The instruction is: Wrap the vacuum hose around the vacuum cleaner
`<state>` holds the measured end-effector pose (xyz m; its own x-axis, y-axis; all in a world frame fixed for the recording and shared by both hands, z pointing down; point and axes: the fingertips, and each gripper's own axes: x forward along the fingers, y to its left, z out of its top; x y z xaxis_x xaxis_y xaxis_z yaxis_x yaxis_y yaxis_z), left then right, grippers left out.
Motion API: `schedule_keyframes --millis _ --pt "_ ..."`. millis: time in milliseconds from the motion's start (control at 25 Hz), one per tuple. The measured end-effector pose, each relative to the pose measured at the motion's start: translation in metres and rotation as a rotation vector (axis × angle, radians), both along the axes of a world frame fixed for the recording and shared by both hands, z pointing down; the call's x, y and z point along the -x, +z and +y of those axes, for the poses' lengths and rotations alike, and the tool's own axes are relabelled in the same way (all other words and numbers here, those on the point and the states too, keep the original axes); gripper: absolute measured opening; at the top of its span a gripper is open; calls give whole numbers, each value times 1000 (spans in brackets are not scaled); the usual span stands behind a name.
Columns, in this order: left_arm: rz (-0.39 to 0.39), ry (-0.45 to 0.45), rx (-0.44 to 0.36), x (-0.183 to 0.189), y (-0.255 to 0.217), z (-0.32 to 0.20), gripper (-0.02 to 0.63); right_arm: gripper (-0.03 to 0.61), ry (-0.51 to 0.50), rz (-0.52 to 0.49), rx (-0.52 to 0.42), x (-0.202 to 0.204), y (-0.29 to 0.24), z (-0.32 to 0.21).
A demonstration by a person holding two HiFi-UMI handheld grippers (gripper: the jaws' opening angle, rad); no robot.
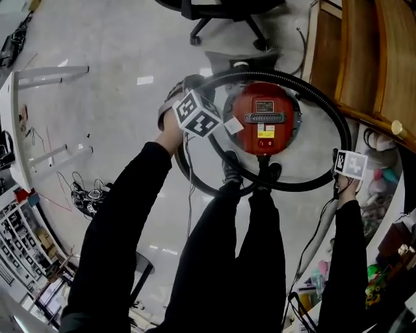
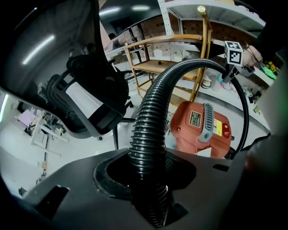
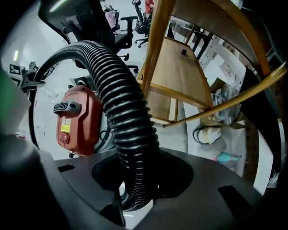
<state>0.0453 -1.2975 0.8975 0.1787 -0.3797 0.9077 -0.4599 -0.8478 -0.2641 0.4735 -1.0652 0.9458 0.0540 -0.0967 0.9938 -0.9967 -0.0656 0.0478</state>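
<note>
Starting at the far left edge of the floor (image 1: pixel 123 136): a white desk frame (image 1: pixel 39 77) with a tangle of cables (image 1: pixel 88 190) lying near it, well away from the action.

Next over is the left gripper (image 2: pixel 147 182). Its jaws are clenched on the vacuum hose (image 2: pixel 148 121), which sits right between them. From there the ribbed black tube climbs up and arcs over to the right.

Dead centre is the red vacuum cleaner (image 1: pixel 263 117), standing upright on the floor just ahead of the person's shoes (image 1: pixel 232 168). Its handle and switch panel face up. From the head view the hose makes one big loose ring around it. The ring runs close past the far side of the body and hangs wider at the right and at the near side by the feet. At the far edge of the floor, behind the vacuum, there's a black office chair (image 1: pixel 221 14).

The right gripper (image 3: pixel 135 182) is doing the same job. Its jaws are clamped on the hose on the right side of the ring, and the tube curves up and over to the left, above the red body.

A wooden shelf unit (image 1: pixel 364 58) fills the right edge, just beside the hose loop.
</note>
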Motion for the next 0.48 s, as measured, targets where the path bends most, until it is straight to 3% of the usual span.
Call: schedule_keyframes --millis 480 --pt "-20 60 8 -11 71 -10 166 156 16 -15 -34 -4 67 1"
